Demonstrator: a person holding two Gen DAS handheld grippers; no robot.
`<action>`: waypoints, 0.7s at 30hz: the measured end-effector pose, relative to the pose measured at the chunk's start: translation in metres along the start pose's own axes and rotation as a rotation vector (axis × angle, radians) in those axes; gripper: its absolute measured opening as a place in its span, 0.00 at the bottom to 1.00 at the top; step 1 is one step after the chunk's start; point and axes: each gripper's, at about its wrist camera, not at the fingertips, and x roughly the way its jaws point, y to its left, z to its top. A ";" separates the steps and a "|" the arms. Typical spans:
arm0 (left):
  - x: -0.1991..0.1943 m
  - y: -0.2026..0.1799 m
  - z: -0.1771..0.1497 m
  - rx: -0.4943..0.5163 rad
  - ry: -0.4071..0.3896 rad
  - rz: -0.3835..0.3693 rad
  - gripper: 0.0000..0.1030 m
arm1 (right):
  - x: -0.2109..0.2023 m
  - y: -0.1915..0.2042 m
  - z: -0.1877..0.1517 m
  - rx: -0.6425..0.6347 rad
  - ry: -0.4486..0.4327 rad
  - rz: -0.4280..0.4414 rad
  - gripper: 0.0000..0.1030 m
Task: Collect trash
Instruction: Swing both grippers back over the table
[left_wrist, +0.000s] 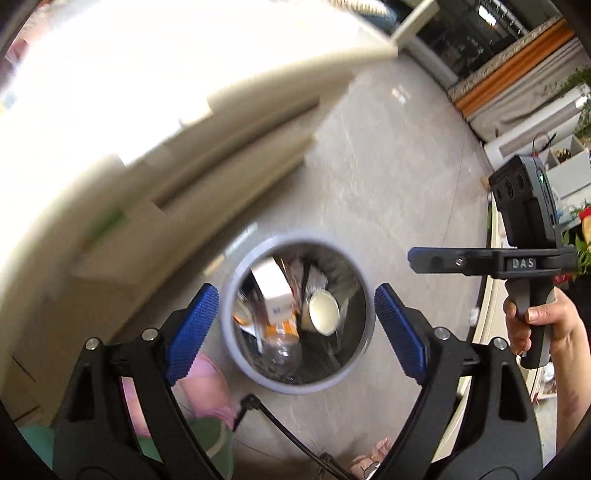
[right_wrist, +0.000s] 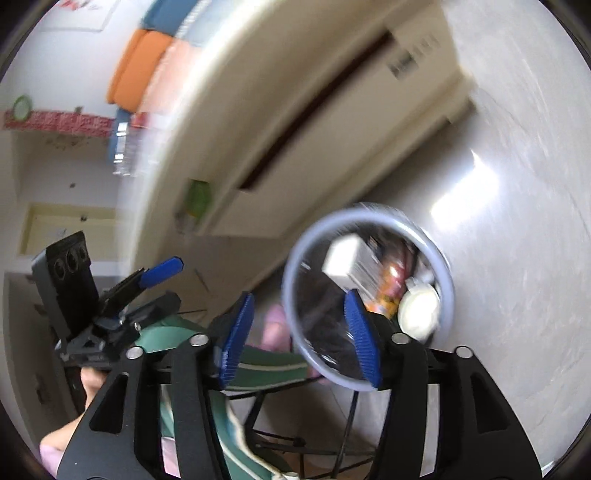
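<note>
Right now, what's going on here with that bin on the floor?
A person is collecting trash with two handheld tongs. Both the left tongs and the right tongs hang open and empty above a round grey bin on the floor. The bin already holds a white box, a paper cup, a clear plastic bottle and some wrappers.

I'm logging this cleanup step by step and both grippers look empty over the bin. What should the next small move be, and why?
Probably lift both grippers away from the trash bin and turn to look for more litter. The left gripper and right gripper are open with nothing between their fingers, and the cup, carton and clear bottle already lie inside.
</note>
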 end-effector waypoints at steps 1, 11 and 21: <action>-0.015 0.006 0.006 -0.007 -0.028 0.011 0.82 | -0.006 0.016 0.007 -0.030 -0.012 0.009 0.61; -0.141 0.120 0.043 -0.146 -0.236 0.197 0.90 | 0.007 0.178 0.085 -0.308 -0.022 0.075 0.65; -0.176 0.241 0.065 -0.310 -0.301 0.287 0.92 | 0.095 0.296 0.155 -0.435 0.071 0.080 0.65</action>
